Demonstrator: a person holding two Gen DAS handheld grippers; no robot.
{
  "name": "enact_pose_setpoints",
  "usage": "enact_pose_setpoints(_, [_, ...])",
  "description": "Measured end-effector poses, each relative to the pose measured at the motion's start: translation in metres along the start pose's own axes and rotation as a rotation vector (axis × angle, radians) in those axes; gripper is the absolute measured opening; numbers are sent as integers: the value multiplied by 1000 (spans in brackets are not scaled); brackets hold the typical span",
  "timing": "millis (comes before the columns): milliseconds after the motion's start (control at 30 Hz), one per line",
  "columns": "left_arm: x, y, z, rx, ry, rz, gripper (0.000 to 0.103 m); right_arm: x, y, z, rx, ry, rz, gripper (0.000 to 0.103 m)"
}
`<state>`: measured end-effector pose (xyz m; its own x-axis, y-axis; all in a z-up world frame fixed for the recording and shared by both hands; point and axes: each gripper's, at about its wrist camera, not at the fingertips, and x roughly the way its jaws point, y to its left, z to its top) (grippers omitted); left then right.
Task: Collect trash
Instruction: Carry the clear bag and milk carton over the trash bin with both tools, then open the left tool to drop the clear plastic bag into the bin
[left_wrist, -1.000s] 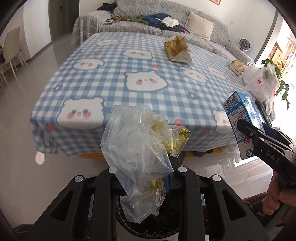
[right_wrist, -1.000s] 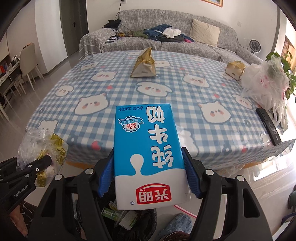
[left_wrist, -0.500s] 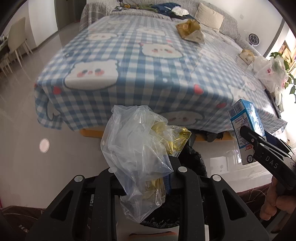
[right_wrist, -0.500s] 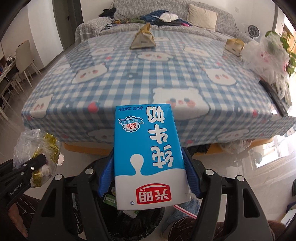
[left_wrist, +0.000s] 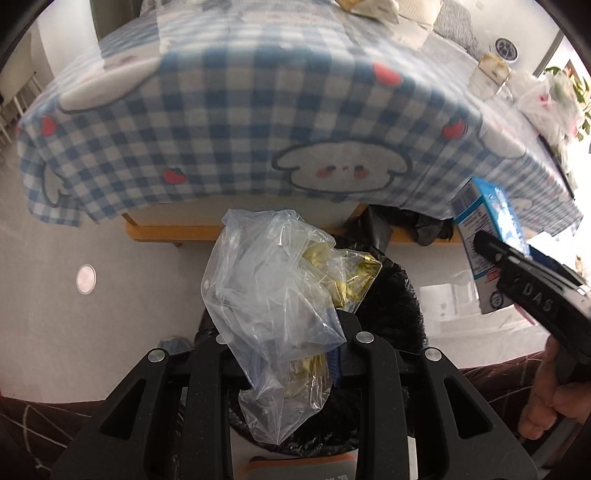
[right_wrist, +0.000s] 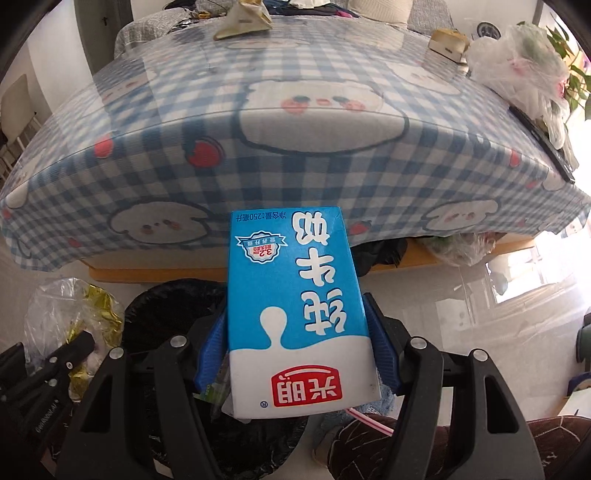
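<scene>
My left gripper (left_wrist: 284, 332) is shut on a clear plastic bag (left_wrist: 269, 295) with gold foil wrappers inside. It hangs over a black-lined trash bin (left_wrist: 391, 306) on the floor. My right gripper (right_wrist: 295, 343) is shut on a blue and white milk carton (right_wrist: 295, 310), held over the same bin (right_wrist: 166, 306). The carton (left_wrist: 484, 236) and right gripper (left_wrist: 491, 247) show at the right of the left wrist view. The bag (right_wrist: 70, 314) and left gripper (right_wrist: 79, 341) show at the lower left of the right wrist view.
The table with a blue checked bear tablecloth (right_wrist: 295, 122) stands just ahead, its edge above the bin. On it lie a gold paper bag (right_wrist: 243, 18), a small box (right_wrist: 448, 42), a white plastic bag (right_wrist: 517, 70) and a remote (right_wrist: 543, 144). Glossy floor (left_wrist: 92, 314) surrounds the bin.
Both grippers have dropped lower and closer to the table edge, and now the bin sits right below them. The bag and carton stay gripped.
</scene>
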<state>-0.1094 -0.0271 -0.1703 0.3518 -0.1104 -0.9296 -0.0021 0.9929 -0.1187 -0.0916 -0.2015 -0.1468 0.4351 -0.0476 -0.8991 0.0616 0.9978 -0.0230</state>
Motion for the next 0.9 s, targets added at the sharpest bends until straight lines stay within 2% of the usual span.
enact_pose_setpoints(300, [47,-31,-16,59,48,-2,26,4,-15,5,42,-8,-11,64])
enact_pose_setpoints(400, [62,-35,-21,47,86,-34,26,3,-17,6,52,-12,-14,64])
enact_pose_setpoints(700, [80,-55,-27,124,64,21,28,1,-23,11,69,-20,-5,64])
enact_pose_setpoints(767, [83,-57,-27,128,56,17,32,0,-21,11,66,-24,-6,64])
enact_pose_setpoints(800, [82,-58,-27,133,47,18,40,0,-21,11,67,-23,-7,64])
enact_pose_setpoints(867, [84,-61,-26,136,35,22,44,0,-20,11,69,-22,-6,64])
enact_pose_setpoints(900, [83,-62,-25,134,29,24,52,0,-20,11,67,-21,-8,64])
